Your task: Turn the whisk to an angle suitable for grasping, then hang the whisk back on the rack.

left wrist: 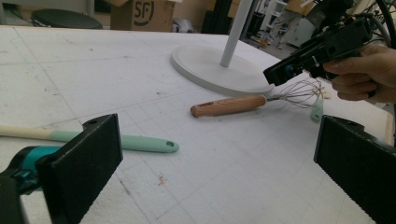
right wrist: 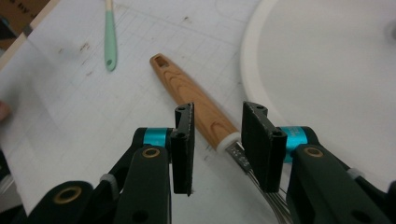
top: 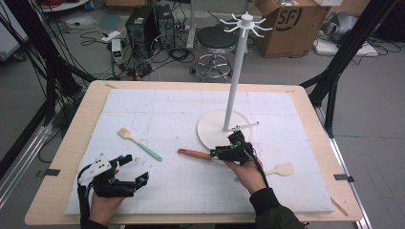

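The whisk (right wrist: 201, 109) lies flat on the white worktop (top: 167, 109), just beside the round base of the white hook stand (top: 212, 129), with its wooden handle pointing away from that base. The right hand-held gripper (right wrist: 217, 144) hangs over the place where the handle meets the wires; its jaws stand apart on either side of this place, and the pads do not press on it. The wire head is mostly hidden behind the jaws in the right gripper view, and in the high view the gripper and hand cover it. The left hand-held gripper (left wrist: 215, 163) is wide open with nothing between its jaws, well apart from the stand base. A mint-handled spatula (top: 139, 143) lies between this gripper and the base. Another pale utensil (top: 281, 169) lies on the other side of the right hand, partly covered by it, so its kind is hard to tell.
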